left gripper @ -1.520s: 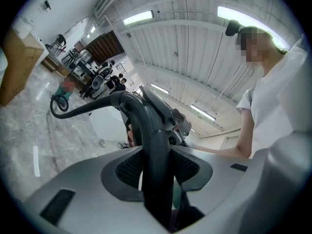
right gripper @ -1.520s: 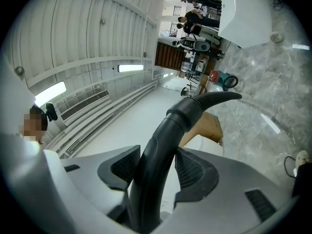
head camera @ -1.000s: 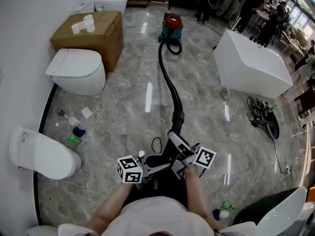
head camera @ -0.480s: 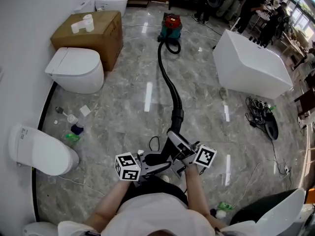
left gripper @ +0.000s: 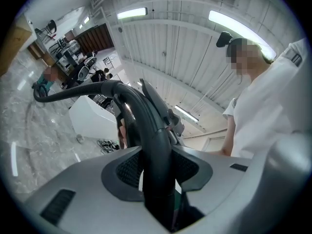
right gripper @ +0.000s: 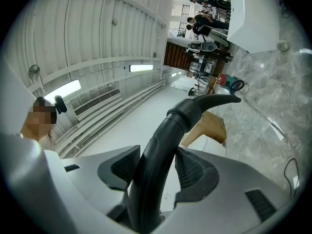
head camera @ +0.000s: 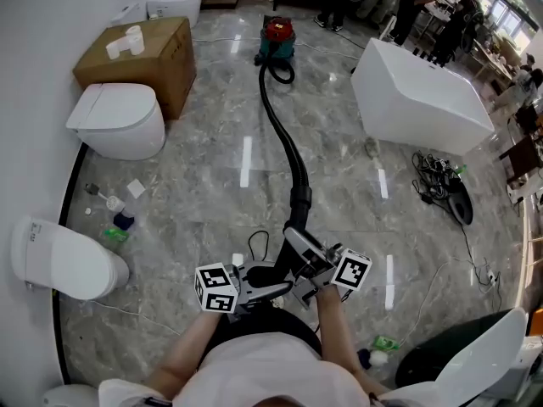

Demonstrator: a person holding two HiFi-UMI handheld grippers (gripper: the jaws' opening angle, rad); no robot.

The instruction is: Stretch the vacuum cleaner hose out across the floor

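Head view puts us at the lower middle of the frame, where our left hand-held gripper and our right hand-held gripper both pinch the stiff black end of the hose. From our grip the hose runs up the frame in a gentle curve over the floor to the vacuum at the upper middle, which stands between a box at the upper left and a bathtub at the upper right. In each gripper view we see the jaws pressed against the dark tube from both sides.
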